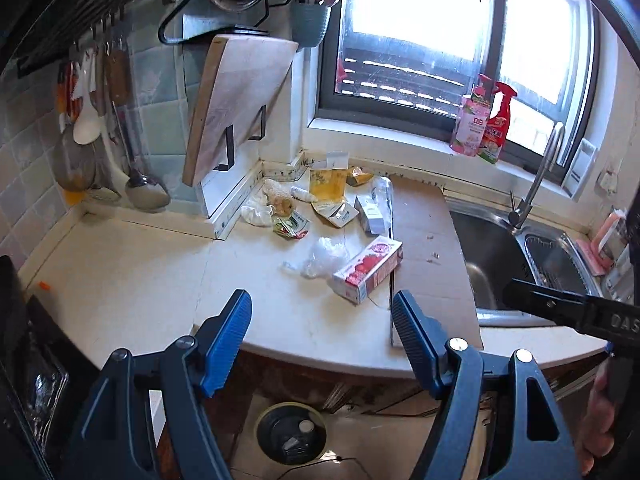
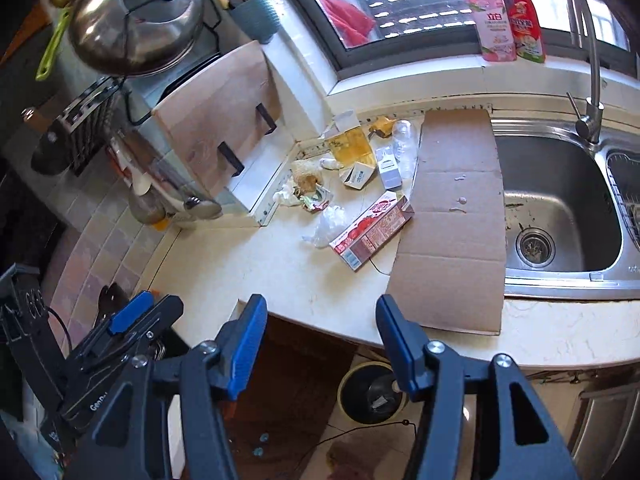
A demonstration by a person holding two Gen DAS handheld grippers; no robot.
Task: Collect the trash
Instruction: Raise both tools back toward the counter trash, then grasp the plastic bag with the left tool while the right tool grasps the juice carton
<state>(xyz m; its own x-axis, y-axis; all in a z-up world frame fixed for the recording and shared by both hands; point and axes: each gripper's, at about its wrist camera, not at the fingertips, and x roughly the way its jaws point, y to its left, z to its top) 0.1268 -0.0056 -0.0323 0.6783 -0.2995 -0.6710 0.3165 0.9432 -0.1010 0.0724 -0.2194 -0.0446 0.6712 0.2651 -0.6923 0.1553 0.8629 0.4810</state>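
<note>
Both tongs hang empty off the near edge of the table (image 2: pixel 224 276), above the floor. The left tongs (image 1: pixel 322 340) stand spread with nothing between the pads, and so do the right tongs (image 2: pixel 322 344). Held back like this and tilted down, each camera takes in the whole mess, which reads as a pause to pick a target.

The trash sits in the middle of both frames, heaped toward the back corner where the wall and the sill meet. It probably lies there because the corner keeps it clear of the sink (image 2: pixel 560 200). Nearest the tongs is a red carton (image 1: pixel 368 270), lying on its side with one end over the edge of a flat cardboard sheet (image 2: pixel 452 220). A crumpled clear bag (image 1: pixel 324 256) touches its left side. Behind these lie small boxes (image 1: pixel 370 212), a clear bottle (image 1: pixel 382 192), a yellow packet (image 1: pixel 328 184) and white tissue (image 1: pixel 258 214).

A bin (image 1: pixel 290 434) stands on the floor below the table edge, at the bottom middle of the left view, open at the top with some items already in it. It is likely the drop point, so the carton looks like the easiest next pick.
</note>
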